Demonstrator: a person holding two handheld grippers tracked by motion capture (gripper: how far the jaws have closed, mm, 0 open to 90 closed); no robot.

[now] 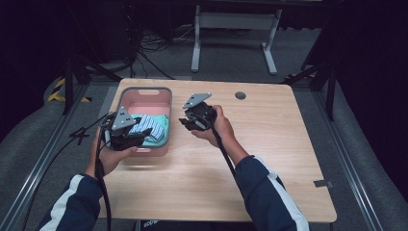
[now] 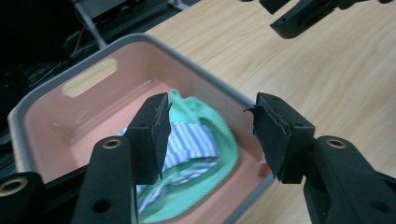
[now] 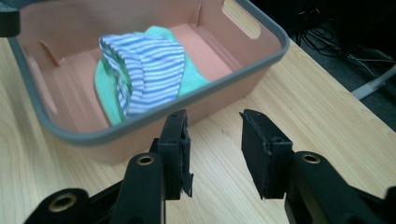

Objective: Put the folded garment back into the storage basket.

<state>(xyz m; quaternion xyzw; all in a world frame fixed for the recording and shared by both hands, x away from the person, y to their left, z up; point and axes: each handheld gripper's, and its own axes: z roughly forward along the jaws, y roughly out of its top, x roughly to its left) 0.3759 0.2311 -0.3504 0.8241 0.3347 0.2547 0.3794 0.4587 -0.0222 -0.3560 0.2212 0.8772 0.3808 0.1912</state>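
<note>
Now both held apart and empty: left gripper (image 2: 208,135) spread above the striped cloth (image 3: 144,77) in the pink bin (image 1: 166,115), right gripper (image 3: 212,151) parted over bare table (image 1: 269,139).

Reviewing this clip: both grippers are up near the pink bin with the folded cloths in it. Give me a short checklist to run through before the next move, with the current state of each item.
1. Left gripper empty: ok, its jaws stand apart with nothing between them.
2. Right gripper empty: ok, jaws apart over bare table.
3. Striped cloth inside the pink bin: ok, lying on the green cloth.
4. Cloth clear of the bin rim: ok, nothing hangs over it.
5. Bin fully on the table: ok, standing near the left edge in the high view.
6. Cloths neatly folded: cannot tell, the stack looks bunched.
</note>
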